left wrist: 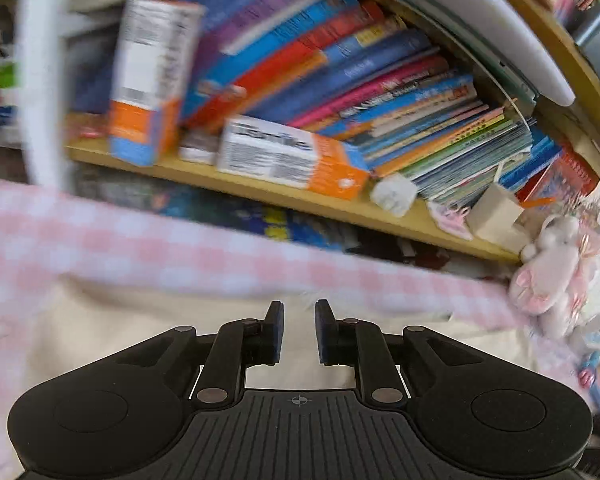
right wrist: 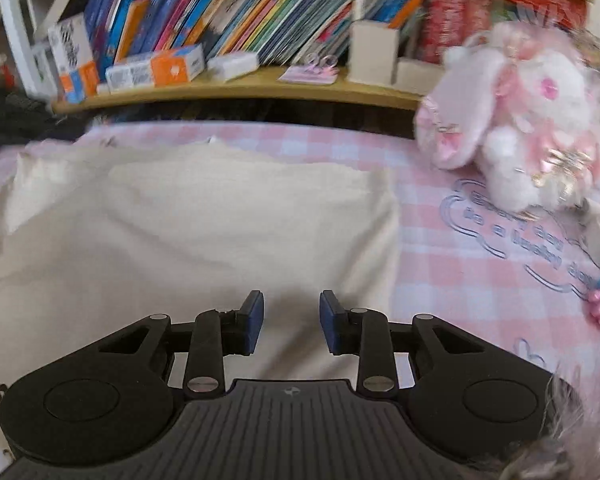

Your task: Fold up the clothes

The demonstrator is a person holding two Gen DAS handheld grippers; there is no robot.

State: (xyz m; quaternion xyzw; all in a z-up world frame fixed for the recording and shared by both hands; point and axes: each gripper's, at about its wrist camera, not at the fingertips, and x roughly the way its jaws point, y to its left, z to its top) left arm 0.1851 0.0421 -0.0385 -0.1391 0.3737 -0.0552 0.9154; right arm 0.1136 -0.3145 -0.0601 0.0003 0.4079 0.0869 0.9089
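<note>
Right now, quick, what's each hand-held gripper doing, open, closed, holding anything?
Left hand-held gripper: jaws slightly apart, nothing between them, above the cream garment.
Right hand-held gripper: jaws apart, empty, over the same garment.

1. A wooden shelf (right wrist: 236, 90) runs along the far side, above a pink-and-white checked cloth (right wrist: 460, 280).
2. Leaning books (left wrist: 380, 80) pack the shelf, with orange-and-white boxes (left wrist: 292, 156) in front.
3. A pink plush rabbit (right wrist: 516, 120) sits on the cloth's right.
4. A white frame (left wrist: 44, 80) stands left.
</note>
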